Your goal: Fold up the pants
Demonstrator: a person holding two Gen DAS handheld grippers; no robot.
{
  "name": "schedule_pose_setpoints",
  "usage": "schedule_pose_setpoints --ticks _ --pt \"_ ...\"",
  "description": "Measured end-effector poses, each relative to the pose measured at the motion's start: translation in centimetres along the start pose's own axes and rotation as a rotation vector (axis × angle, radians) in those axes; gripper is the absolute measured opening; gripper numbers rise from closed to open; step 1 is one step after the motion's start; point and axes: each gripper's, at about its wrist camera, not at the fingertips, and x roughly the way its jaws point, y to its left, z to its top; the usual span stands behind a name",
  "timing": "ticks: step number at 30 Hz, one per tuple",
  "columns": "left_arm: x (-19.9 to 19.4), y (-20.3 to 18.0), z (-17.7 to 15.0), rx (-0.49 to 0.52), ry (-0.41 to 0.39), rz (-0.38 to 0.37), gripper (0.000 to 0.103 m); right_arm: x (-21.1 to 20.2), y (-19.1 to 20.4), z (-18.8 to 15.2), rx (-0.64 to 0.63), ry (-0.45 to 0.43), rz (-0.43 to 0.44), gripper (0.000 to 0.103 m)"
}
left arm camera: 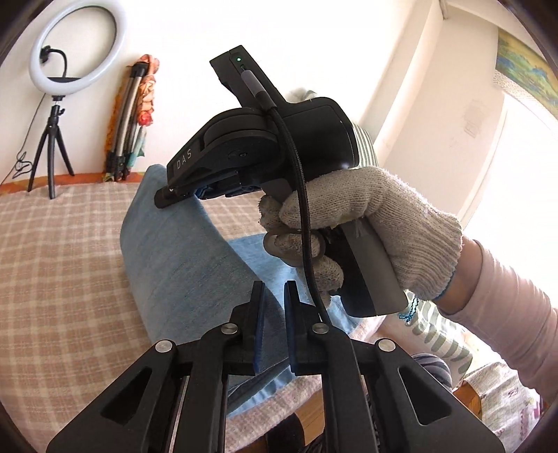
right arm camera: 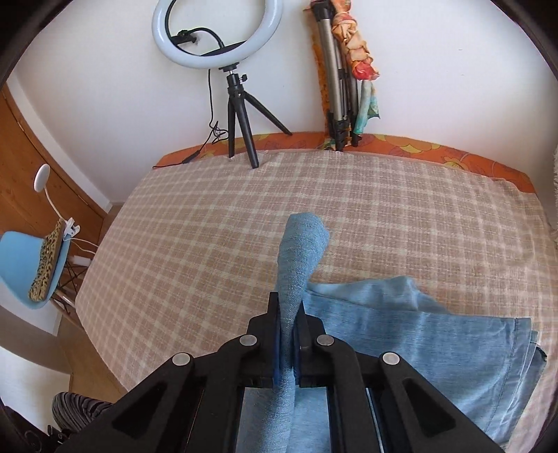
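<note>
The left gripper (left arm camera: 273, 296) and the right gripper (right arm camera: 289, 324) both pinch the light-blue jeans (right arm camera: 418, 334), lifted partly above the checked bed cover (right arm camera: 209, 244). The denim may slip from one grip if the gloved hand (left arm camera: 376, 223), angled downward, pulls unevenly.

The left wrist camera sits behind its own fingers (left arm camera: 259, 313), close above the checked bedspread (left arm camera: 69, 251), facing across the bed toward the wall and the other gripper. The right wrist camera looks steeply down over its fingers (right arm camera: 275, 334) at the bed. Both views share the ring light (left arm camera: 77, 45) (right arm camera: 218, 31), the folded tripod (left arm camera: 127, 118) (right arm camera: 340, 80) and the pants (left arm camera: 181, 244) (right arm camera: 418, 348).
</note>
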Motion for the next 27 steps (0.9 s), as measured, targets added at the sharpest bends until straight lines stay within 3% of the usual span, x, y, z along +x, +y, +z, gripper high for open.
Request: schedule_pose_setpoints --ticks 5,8,11,15,20,23,25,27 --pt "1.5 -1.6 0.5 0.001 0.046 -0.081 0.013 -3.2 -6.1 -1.2 0.073 -0.043 -0.024 0.002" --pt "1.5 -1.7 0.5 0.012 0.057 -0.082 0.03 -4.9 -10.5 -2.0 0.121 -0.064 -0.042 0.002" --pt "2.3 -1.3 0.4 0.051 0.067 -0.023 0.03 -6.1 -14.6 -3.1 0.174 -0.081 -0.065 0.002" --pt "4.9 0.9 -0.2 0.016 0.135 0.026 0.03 -7.0 -19.9 -4.6 0.252 -0.08 -0.102 0.002" --pt "8.5 0.7 -1.2 0.011 0.205 0.012 0.03 -6.4 -24.4 -6.8 0.33 -0.072 -0.101 0.002" --pt "10.3 -0.6 -1.8 0.029 0.238 -0.019 0.03 -6.0 -26.1 -7.7 0.379 -0.087 -0.019 0.004" --pt "11.3 -2.0 -2.7 0.068 0.273 -0.033 0.03 -5.7 -26.5 -8.0 0.384 -0.095 -0.01 0.005" --pt "12.6 -2.7 -3.5 0.092 0.308 -0.033 0.03 -5.6 -26.6 -8.5 0.381 -0.097 -0.003 0.011"
